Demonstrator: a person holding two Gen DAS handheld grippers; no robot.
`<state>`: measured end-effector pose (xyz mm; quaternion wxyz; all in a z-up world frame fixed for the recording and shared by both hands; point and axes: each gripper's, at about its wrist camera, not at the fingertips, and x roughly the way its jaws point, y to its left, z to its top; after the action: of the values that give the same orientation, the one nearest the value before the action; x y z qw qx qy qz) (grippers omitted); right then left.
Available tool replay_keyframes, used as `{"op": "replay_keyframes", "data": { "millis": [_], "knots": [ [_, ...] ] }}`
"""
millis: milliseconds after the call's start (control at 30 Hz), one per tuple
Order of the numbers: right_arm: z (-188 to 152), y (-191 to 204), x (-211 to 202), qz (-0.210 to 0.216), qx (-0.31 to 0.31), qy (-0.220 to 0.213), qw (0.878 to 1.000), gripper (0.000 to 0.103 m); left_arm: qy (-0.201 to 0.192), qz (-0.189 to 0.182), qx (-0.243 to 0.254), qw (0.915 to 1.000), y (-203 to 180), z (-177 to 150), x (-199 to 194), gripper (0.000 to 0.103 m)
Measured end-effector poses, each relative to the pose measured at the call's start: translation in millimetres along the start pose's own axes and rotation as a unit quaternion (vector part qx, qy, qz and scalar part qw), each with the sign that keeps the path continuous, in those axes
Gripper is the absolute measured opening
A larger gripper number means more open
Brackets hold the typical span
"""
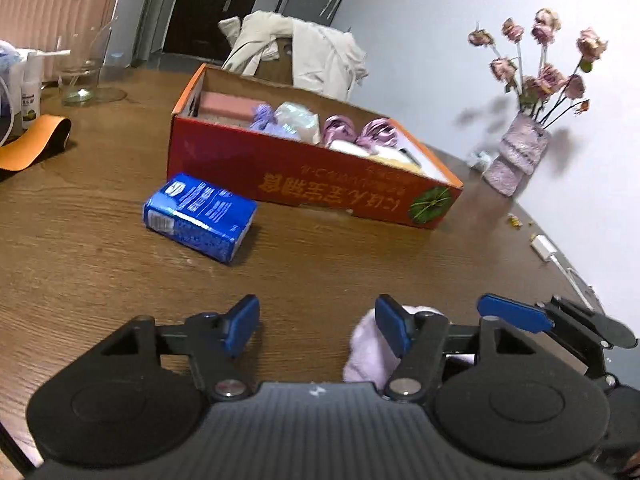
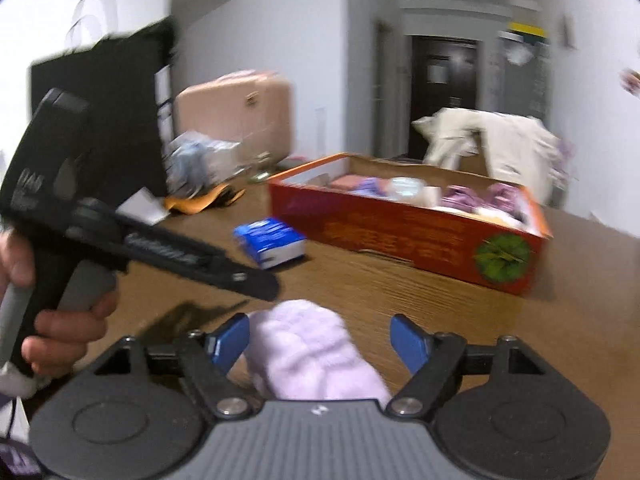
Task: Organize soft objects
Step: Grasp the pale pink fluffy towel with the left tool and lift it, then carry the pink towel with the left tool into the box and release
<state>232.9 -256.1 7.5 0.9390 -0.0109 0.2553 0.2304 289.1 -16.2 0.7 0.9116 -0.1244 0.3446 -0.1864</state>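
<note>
Lilac fuzzy sock [image 2: 312, 356], soft and ribbed, lies on the wooden bench [image 2: 400, 292] | right gripper [image 2: 320, 344]: jaws released, sock between them, touching the left pad | left gripper [image 1: 316, 328]: jaws released, nothing between, sock beside its right finger | red cardboard box [image 1: 320, 176] of soft items beyond, blue tissue pack [image 1: 200, 216] before it

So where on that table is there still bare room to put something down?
Bare wood lies between the blue tissue pack and the left gripper, and in front of the red box toward the white cable. The box is packed. The corner by the glass vase and orange strap is crowded.
</note>
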Motion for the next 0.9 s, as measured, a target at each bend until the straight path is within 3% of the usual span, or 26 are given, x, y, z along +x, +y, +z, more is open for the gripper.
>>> {"op": "replay_keyframes", "data": {
  "millis": [200, 267, 333, 433, 500, 600, 900],
  "knots": [
    [-11.8, -30.7, -9.6, 0.010, 0.150, -0.001, 0.989, 0.073, 0.014, -0.046, 0.003, 0.9988, -18.6, -9.9, -3.1, 0.061],
    [-15.9, -32.1, -4.2, 0.002, 0.177, 0.008, 0.984, 0.064, 0.025, -0.045, 0.004, 0.9986, -23.1, -13.2, 1.0, 0.047],
    [-22.1, -31.6, -0.5, -0.004, 0.196, 0.021, 0.980, 0.061, 0.036, -0.049, 0.004, 0.9982, -25.4, -16.9, 3.5, 0.041],
    [-32.0, -27.4, 2.9, 0.000, 0.214, 0.030, 0.976, 0.057, 0.048, -0.046, -0.005, 0.9978, -25.7, -22.0, 4.6, 0.037],
    [-35.7, -24.0, 4.6, 0.011, 0.223, 0.035, 0.974, 0.049, 0.049, -0.045, -0.007, 0.9978, -26.0, -23.8, 2.8, 0.034],
    [-36.5, -20.7, 5.2, 0.007, 0.219, 0.030, 0.975, 0.037, 0.049, -0.041, -0.009, 0.9979, -25.8, -24.0, 0.6, 0.030],
    [-30.5, -19.0, 3.6, 0.004, 0.212, 0.024, 0.977, 0.017, 0.042, -0.039, 0.003, 0.9983, -29.8, -25.6, -5.9, 0.025]
  ]
}}
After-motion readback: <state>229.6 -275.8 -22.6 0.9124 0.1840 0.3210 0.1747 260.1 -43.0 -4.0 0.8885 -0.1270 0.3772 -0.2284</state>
